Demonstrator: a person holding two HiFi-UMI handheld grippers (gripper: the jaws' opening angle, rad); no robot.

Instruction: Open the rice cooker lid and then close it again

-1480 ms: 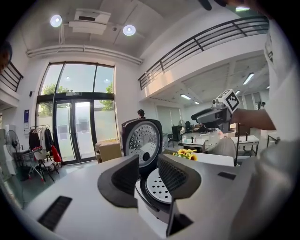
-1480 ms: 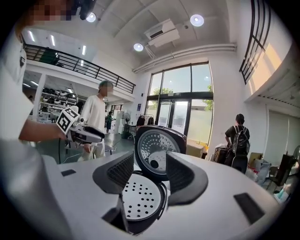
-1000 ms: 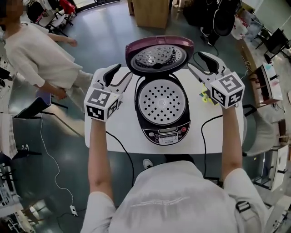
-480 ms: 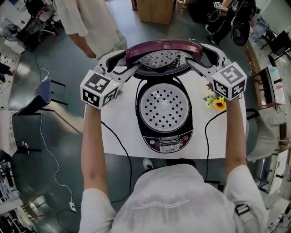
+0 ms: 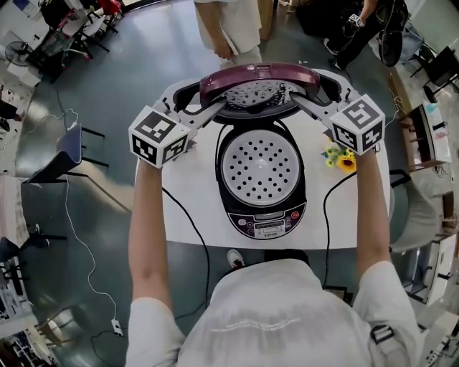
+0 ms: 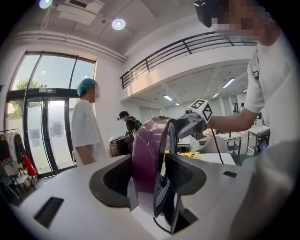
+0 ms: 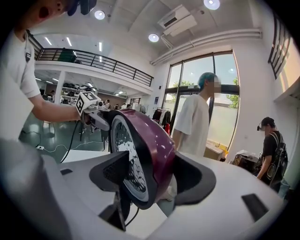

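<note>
The black rice cooker (image 5: 262, 218) stands mid-table with its perforated inner plate (image 5: 257, 166) bare. Its purple lid (image 5: 254, 77) is raised at the back, inner face toward me. My left gripper (image 5: 204, 102) straddles the lid's left edge, and its jaws are closing. In the left gripper view the lid (image 6: 146, 159) fills the gap, with both pads against it. My right gripper (image 5: 317, 90) straddles the right edge in the same way. In the right gripper view the lid (image 7: 150, 140) sits between both pads, touching them.
The cooker rests on a small white table (image 5: 183, 193). A yellow flower toy (image 5: 338, 159) lies at its right, and a black cable (image 5: 324, 215) hangs off the front. A person (image 5: 229, 21) stands just behind the table. A dark chair (image 5: 68, 147) is at the left.
Both grippers have moved inward and forward from beside the cooker and now straddle the lid's two side edges. The person in the background walked from the left to behind the table.
</note>
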